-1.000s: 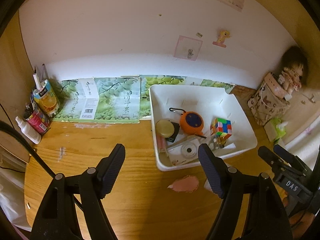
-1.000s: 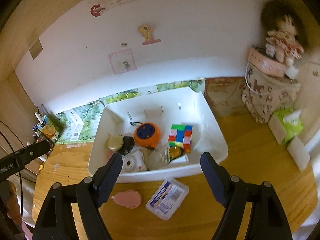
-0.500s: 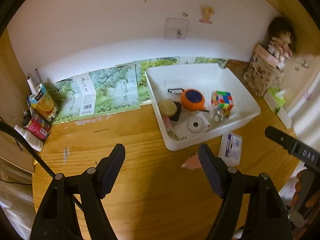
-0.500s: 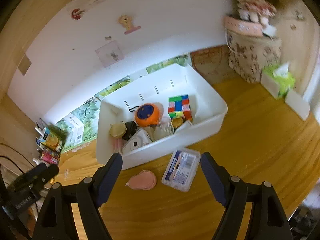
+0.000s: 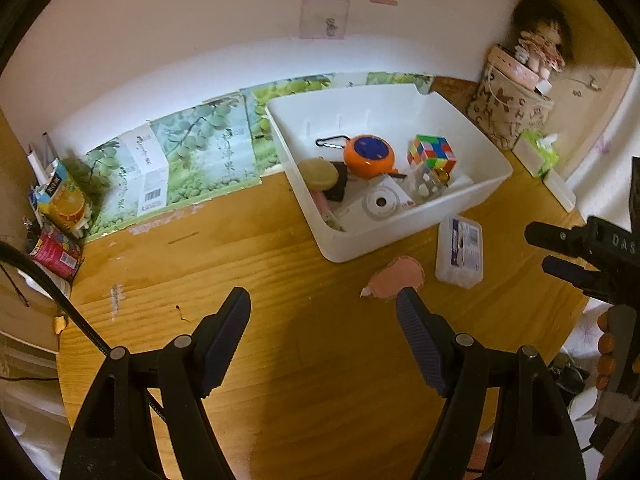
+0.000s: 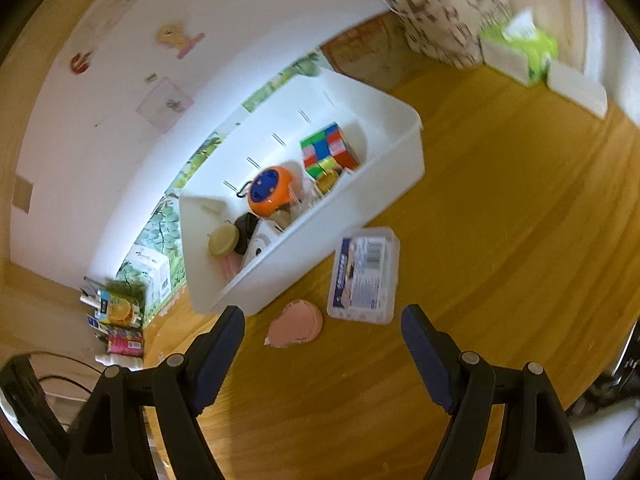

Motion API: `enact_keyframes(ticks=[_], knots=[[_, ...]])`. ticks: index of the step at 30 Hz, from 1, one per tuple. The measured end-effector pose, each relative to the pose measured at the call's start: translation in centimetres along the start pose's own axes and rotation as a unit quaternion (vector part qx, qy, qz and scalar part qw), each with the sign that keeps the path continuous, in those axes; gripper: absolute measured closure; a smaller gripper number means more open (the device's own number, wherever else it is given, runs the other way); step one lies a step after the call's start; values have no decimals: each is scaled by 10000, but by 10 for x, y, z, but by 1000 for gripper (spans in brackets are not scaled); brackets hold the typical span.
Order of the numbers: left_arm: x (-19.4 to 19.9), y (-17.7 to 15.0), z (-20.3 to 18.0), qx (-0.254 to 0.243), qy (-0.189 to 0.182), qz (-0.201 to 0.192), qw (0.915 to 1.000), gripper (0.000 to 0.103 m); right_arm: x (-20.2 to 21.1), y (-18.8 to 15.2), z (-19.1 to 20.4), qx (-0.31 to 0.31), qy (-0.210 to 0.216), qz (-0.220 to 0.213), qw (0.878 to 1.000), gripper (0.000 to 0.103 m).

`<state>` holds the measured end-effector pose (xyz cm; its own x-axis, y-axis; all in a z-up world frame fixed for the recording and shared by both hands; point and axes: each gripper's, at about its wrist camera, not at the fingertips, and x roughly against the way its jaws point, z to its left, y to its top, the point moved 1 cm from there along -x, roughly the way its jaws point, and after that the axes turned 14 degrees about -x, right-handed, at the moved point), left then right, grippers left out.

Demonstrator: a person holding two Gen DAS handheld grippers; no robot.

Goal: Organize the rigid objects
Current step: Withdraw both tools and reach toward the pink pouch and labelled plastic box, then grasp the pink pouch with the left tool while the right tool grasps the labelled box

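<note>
Sorting looks nearly done: the white bin [image 5: 476,196] near the tabletop's [image 5: 248,264] back edge already holds the Rubik's cube [image 6: 329,151], instant camera [image 5: 380,202] and orange gadget [image 5: 369,155]. I judge the clear plastic box [image 6: 363,276], beside the bin's front wall, comes next, then the pink piece [image 6: 297,323]. My right hand-held gripper [image 6: 323,346] and left hand-held gripper [image 5: 324,330] are both spread wide, empty. "DAS" is the only legible writing.

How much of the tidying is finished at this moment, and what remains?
Done: the puzzle cube, orange round gadget and white camera already lie in the white bin. In hand: nothing; left gripper and right gripper have open, empty jaws. Left: the clear plastic box and pink piece on the table.
</note>
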<state>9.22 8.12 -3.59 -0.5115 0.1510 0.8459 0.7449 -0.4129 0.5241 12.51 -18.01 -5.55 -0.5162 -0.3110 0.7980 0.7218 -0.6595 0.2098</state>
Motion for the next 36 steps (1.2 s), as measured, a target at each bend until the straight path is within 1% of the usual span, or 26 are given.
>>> enact_keyframes(ticks=[9,15,18,20,31,36], knots=[[-14,-10,-14,-277,-149,286,9991,25,-21,-3,-27,-776,-34,448,9960,22],[-26,-13,-24,-458,-270,456,9975,24,-37,-2,-38,-1129,-88,697,9911,22],[-34,-12,-28,-484,-364,519,9968,21,-46,0,-43,-1291,-131,833,9880,22],[-39,-11,-30,-505,-422,560,9963,21,-53,2,-47,-1410,-177,927,9855,22],[-84,0,-51,-866,-438,1031,9899,21,-83,17,-58,-1531,-427,1288,9788,22],[-105,3,-60,-1059,-404,1215,9861,21,-93,27,-58,-1423,-579,1389,9783,22]])
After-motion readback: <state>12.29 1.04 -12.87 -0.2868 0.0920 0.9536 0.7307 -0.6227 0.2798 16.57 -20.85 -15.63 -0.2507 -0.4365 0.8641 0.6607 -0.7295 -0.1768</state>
